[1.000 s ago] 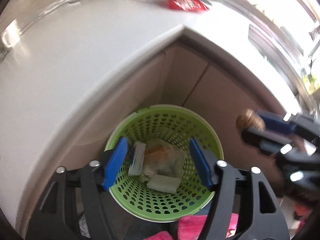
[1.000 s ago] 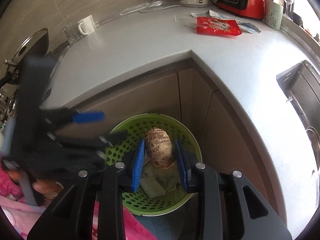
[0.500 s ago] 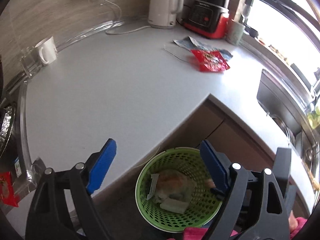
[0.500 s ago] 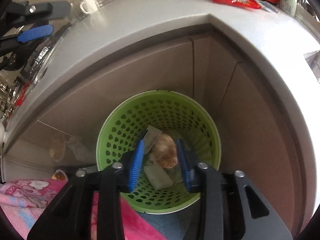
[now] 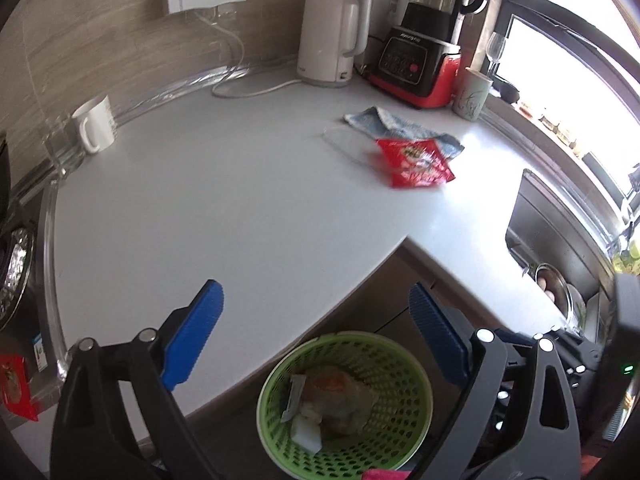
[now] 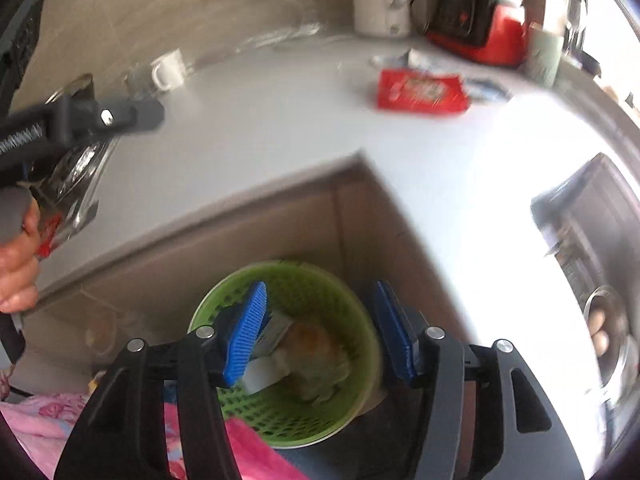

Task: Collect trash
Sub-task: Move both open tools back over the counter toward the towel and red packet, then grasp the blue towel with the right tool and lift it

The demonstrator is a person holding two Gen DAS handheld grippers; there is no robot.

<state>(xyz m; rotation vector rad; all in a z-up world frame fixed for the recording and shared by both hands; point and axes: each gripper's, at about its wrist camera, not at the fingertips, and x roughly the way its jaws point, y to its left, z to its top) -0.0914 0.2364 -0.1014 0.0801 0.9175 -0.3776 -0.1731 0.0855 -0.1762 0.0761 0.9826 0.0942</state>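
Note:
A green perforated basket (image 5: pixel 416 364) (image 6: pixel 352 292) stands on the floor below the counter corner, with pale wrappers and brownish scraps (image 5: pixel 336 400) (image 6: pixel 312 344) inside. A red snack packet (image 5: pixel 414 162) (image 6: pixel 422 90) lies on the white counter, beside a blue-white wrapper (image 5: pixel 394 124). My left gripper (image 5: pixel 316 336) is open and empty above the counter edge. My right gripper (image 6: pixel 320 328) is open and empty above the basket. The left gripper's body (image 6: pixel 80 120) shows at the left of the right wrist view.
A white kettle (image 5: pixel 328 40), a red-black blender (image 5: pixel 420 64), a cup (image 5: pixel 472 94), a white mug (image 5: pixel 94 124) and a glass (image 5: pixel 60 148) stand along the back wall. A sink (image 5: pixel 560 248) lies on the right. Another red packet (image 5: pixel 14 388) lies far left.
My right gripper opened and let the brown lump fall into the basket, then rose. My left gripper rose higher above the counter.

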